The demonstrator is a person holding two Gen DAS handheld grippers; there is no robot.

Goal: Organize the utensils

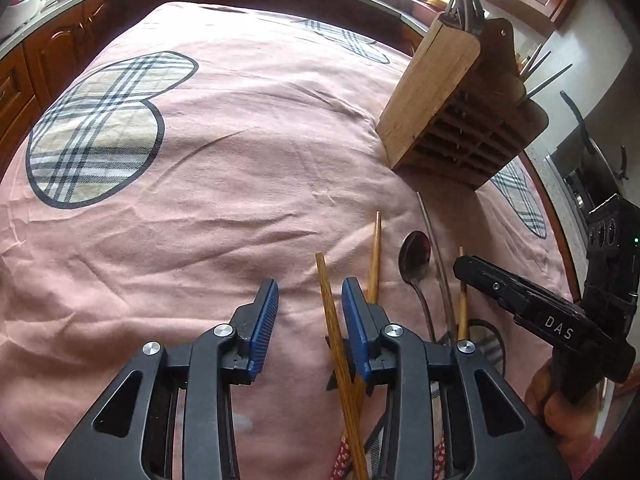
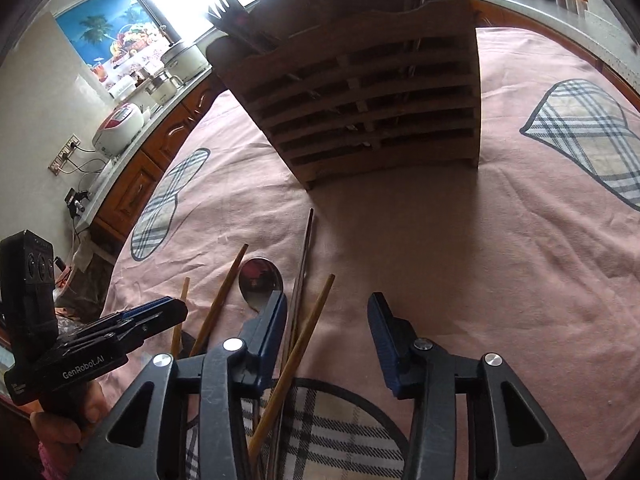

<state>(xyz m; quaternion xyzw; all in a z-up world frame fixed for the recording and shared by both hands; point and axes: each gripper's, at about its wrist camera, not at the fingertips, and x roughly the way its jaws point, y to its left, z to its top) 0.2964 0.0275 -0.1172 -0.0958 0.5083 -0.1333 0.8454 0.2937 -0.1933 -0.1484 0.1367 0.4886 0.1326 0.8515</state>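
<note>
My left gripper point(image 1: 310, 300) has its blue pads standing apart, and a wooden chopstick point(image 1: 334, 332) slants up between them, close against the right-hand pad, though I cannot see that either pad presses on it, so I read it as not gripped. A second wooden chopstick point(image 1: 375, 252) lies just past that pad at about one o'clock. My right gripper point(image 2: 328, 316) is also apart with nothing between its pads; another wooden chopstick point(image 2: 304, 344) and a thin metal rod point(image 2: 302, 264), probably a steel chopstick, run just inside its left finger, and the steel spoon point(image 2: 261, 280) shows its bowl at eleven o'clock from that finger. All the loose utensils lie bunched on the pink cloth point(image 2: 500, 260), some crossing each other. The wooden utensil holder point(image 2: 360, 108) stands upright at twelve o'clock from the right gripper and at about one o'clock from the left, already holding forks and other cutlery. To do this pickup well, I would centre the chopstick between the left pads before closing, so it does not pivot or slip out sideways, then lift straight up to avoid dragging its neighbour. I would keep the right gripper off the pile until the left has cleared, since the two sit close together.
</note>
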